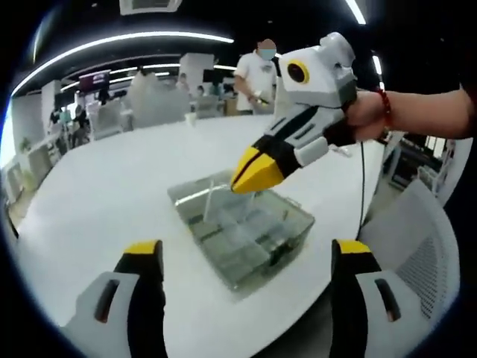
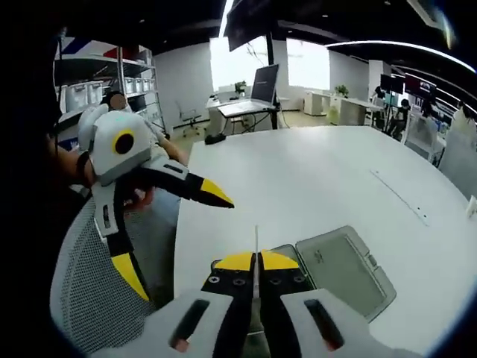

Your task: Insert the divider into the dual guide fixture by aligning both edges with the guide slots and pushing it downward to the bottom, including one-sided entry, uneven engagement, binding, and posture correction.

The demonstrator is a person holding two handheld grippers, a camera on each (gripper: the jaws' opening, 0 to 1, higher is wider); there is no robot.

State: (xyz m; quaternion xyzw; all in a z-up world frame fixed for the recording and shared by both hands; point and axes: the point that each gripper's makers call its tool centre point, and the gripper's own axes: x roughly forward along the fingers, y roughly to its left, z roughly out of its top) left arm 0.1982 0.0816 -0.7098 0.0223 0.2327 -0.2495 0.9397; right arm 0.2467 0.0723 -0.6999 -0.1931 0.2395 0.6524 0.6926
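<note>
While your right gripper (image 2: 256,261) keeps its yellow-tipped fingers (image 2: 279,261) clenched on the divider (image 2: 256,242), that thin clear sheet stands edge-on in the right gripper view, rising toward 12 o'clock from between the tips. In the left gripper view you see the same gripper (image 1: 257,170) coming in from 2 o'clock, held by your hand (image 1: 365,115) with a red band at the wrist, its tips poised over the far side of the dual guide fixture (image 1: 242,227); the sheet itself is hard to pick out there against the clear plastic. The fixture is a transparent box with inner partitions, sitting on the white surface (image 1: 112,186) near the edge closest to you, at the centre of that view. Whether the divider's lower edge has entered a slot you cannot tell. In the right gripper view a clear lid (image 2: 339,268) lies flat on the surface (image 2: 313,171) at about 4 o'clock from the tips, just beside the fixture (image 2: 287,250). Your left gripper (image 1: 246,253) has its fingers (image 1: 145,253) released, spread wide and grasping nothing, hanging at the near side of the fixture; in the right gripper view it (image 2: 175,227) shows at 9 o'clock, equally spread, above a grey mesh chair back (image 2: 82,298). A person (image 1: 257,74) stands beyond the surface at 12 o'clock in the left gripper view.
</note>
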